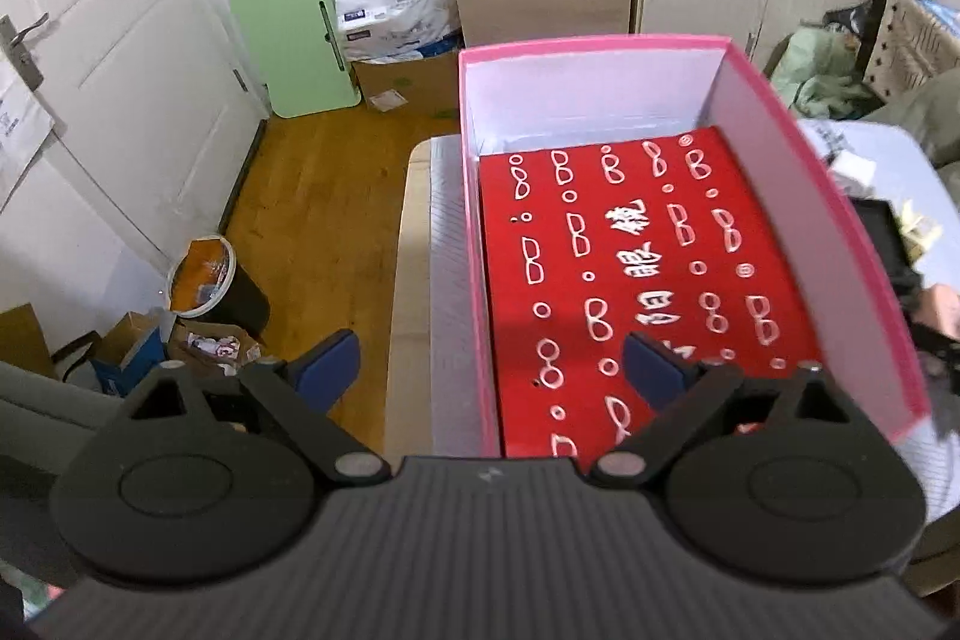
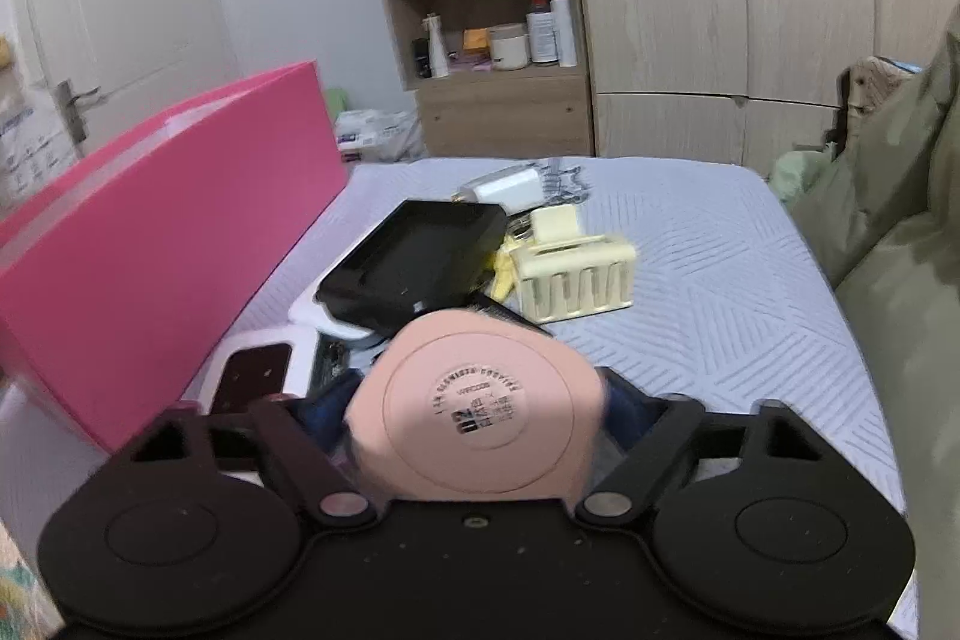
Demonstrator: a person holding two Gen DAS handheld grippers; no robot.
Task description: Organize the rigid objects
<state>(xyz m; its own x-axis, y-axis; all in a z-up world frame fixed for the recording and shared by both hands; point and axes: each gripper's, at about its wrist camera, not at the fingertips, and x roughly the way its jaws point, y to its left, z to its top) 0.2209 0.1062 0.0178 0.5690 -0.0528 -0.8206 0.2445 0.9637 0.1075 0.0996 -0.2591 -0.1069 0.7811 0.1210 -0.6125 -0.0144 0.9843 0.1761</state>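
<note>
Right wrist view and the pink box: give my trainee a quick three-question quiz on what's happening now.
1. True or false: the right gripper has a round pink case between its fingers.
2. What already lies inside the pink box?
A. a red patterned item
B. a black tray
C. nothing
3. Which side of the black tray does the cream slotted holder sit on in the right wrist view?

Key: 1 true; 2 A, the red patterned item; 3 right.
</note>
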